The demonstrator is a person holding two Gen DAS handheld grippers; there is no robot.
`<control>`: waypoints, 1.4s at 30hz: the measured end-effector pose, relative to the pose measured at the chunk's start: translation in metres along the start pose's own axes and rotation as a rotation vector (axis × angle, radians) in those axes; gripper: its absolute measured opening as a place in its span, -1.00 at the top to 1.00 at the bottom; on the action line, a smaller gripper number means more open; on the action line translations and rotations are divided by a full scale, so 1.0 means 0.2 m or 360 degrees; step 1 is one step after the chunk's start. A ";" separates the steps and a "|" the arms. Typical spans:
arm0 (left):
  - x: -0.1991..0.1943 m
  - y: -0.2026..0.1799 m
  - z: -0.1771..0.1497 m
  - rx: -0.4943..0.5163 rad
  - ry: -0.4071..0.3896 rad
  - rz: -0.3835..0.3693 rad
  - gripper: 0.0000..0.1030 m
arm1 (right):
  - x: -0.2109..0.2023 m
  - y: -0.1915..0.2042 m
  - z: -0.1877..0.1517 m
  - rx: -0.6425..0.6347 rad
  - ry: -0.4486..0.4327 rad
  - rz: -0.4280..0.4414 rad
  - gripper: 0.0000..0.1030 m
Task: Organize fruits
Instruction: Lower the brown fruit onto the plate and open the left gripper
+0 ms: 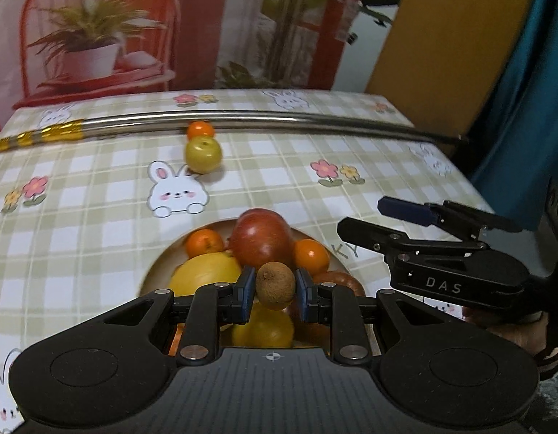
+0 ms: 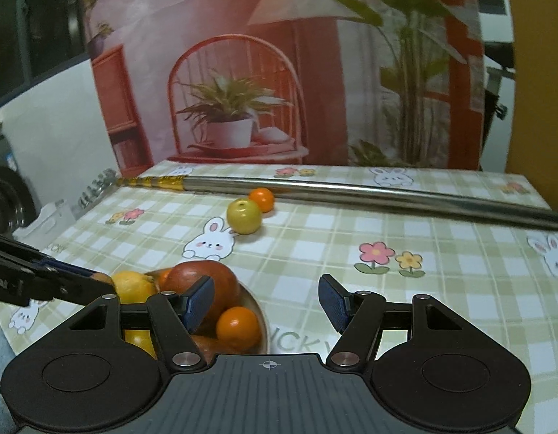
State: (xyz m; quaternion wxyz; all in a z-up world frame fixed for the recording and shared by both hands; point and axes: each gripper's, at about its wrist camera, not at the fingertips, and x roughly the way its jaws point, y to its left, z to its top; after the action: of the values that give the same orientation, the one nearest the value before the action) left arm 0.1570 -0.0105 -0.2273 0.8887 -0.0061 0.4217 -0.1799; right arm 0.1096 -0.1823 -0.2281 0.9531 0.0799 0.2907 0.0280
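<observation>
The left tongs [image 1: 275, 285] pinch a small brown fruit [image 1: 275, 285] just above the bowl [image 1: 159, 267] of fruit. The right tongs [image 2: 266, 302] stand spread and empty beside it, the yellow apple [image 2: 244, 216] well beyond them.

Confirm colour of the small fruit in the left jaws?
Brown, rough-skinned small fruit; clearest in the left wrist view.

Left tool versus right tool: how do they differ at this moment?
The left tool is shut on a small brown fruit; the right tool is open with nothing between its pads. The left tool hangs directly over the fruit bowl; the right tool sits at the bowl's edge, mostly over the checked tablecloth. Both have blue pads on black fingers.
</observation>
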 end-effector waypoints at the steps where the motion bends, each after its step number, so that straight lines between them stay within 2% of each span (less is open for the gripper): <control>1: 0.02 -0.02 0.01 0.0021 0.0008 0.0006 0.51 | 0.00 -0.01 -0.01 0.0018 -0.0008 0.0001 -0.17; 11: 0.15 -0.10 0.01 0.0134 0.0063 0.0123 0.50 | -0.01 -0.14 -0.07 0.0162 -0.0037 0.0000 -0.17; 18: 0.15 -0.10 0.00 0.0121 0.0080 0.0172 0.50 | 0.01 -0.17 -0.10 0.0211 -0.0029 0.0005 -0.18; 42: 0.16 -0.09 -0.01 0.0099 0.0084 0.0168 0.50 | 0.03 -0.14 -0.11 0.0202 -0.0004 0.0023 -0.18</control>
State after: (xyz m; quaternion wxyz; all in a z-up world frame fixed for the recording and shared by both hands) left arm 0.1689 -0.0374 -0.2486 0.8852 0.0485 0.4390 -0.1458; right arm 0.1023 -0.2063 -0.2536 0.9462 0.1423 0.2903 0.0162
